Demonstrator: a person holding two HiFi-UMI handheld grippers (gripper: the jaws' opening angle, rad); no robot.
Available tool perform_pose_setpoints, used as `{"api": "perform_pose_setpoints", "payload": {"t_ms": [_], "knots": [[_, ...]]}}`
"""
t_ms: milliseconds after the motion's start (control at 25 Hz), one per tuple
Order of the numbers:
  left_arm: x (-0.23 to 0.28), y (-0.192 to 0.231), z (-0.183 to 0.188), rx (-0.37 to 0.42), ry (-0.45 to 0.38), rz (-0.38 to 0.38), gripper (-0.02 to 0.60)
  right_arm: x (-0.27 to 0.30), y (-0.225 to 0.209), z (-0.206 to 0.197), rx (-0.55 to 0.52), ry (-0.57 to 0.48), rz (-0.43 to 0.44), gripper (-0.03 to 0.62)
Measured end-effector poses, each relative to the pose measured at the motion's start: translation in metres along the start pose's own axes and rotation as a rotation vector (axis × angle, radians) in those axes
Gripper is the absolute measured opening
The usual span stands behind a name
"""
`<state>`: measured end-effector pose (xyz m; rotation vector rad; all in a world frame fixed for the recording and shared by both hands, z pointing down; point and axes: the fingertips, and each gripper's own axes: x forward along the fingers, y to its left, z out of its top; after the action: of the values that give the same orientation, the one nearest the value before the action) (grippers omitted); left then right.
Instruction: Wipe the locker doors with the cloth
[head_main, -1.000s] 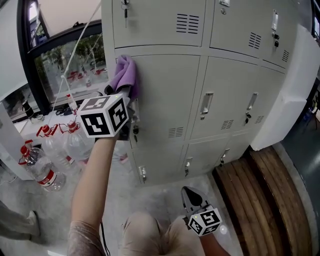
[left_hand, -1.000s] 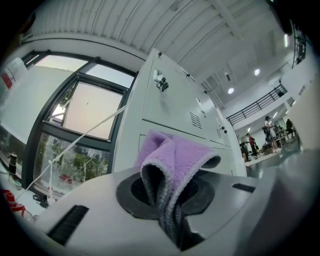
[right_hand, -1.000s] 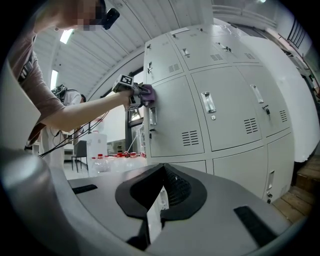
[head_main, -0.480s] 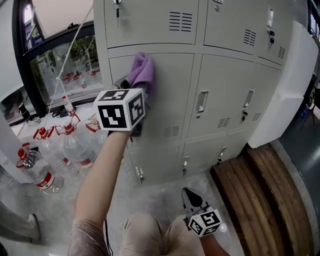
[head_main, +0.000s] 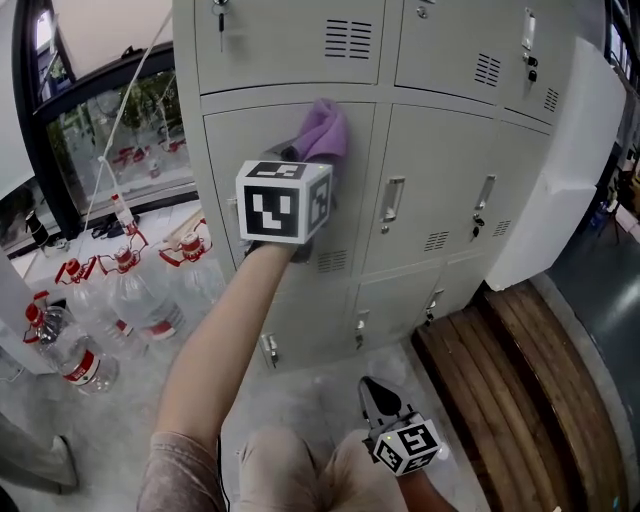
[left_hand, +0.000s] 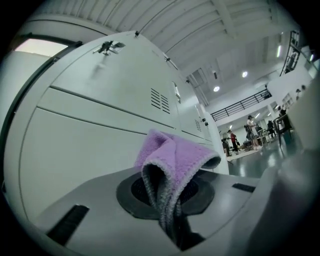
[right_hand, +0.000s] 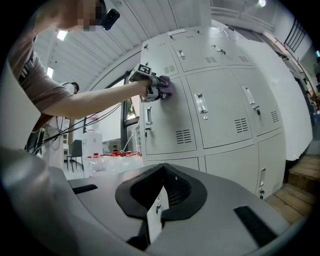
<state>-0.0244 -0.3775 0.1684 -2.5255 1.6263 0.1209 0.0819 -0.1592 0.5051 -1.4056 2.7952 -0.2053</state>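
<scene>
A purple cloth (head_main: 325, 130) is pressed against the upper right part of a grey locker door (head_main: 230, 150), in the middle row of the left column. My left gripper (head_main: 312, 150) is shut on the cloth, arm stretched out, marker cube toward me. In the left gripper view the cloth (left_hand: 175, 160) folds out from between the jaws, with the door (left_hand: 85, 150) close behind it. My right gripper (head_main: 380, 398) hangs low by my knees, shut and holding nothing. The right gripper view shows the cloth (right_hand: 166, 86) on the lockers (right_hand: 220, 110) from a distance.
Several large water bottles (head_main: 130, 290) stand on the floor to the left, below a window (head_main: 110, 130). A wooden platform (head_main: 520, 380) lies to the right of the lockers, and a white panel (head_main: 560, 180) leans there. The neighbouring doors carry metal handles (head_main: 392, 200).
My left gripper has slid the cloth rightward along the top of the door, from its upper left corner to near its right edge. The right gripper has stayed low.
</scene>
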Motion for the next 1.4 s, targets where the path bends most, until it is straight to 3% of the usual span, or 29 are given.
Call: {"api": "perform_pose_setpoints", "payload": {"t_ms": [360, 520, 920, 1200, 1400], "knots": [[0.037, -0.043, -0.010, 0.022, 0.037, -0.081, 0.038, -0.012, -0.001, -0.003, 0.010, 0.004, -0.029, -0.003], [0.046, -0.063, -0.024, 0.026, 0.087, -0.151, 0.038, -0.017, -0.003, -0.001, 0.012, -0.003, -0.042, -0.003], [0.004, -0.081, -0.026, -0.221, 0.039, -0.311, 0.038, -0.026, -0.011, 0.002, 0.022, -0.016, -0.059, -0.003], [-0.046, -0.050, -0.036, -0.251, -0.002, -0.262, 0.038, -0.023, -0.009, 0.001, 0.016, -0.016, -0.038, -0.003], [-0.087, -0.013, -0.043, -0.177, -0.024, -0.155, 0.038, -0.013, -0.003, 0.000, 0.009, -0.013, -0.006, -0.003]]}}
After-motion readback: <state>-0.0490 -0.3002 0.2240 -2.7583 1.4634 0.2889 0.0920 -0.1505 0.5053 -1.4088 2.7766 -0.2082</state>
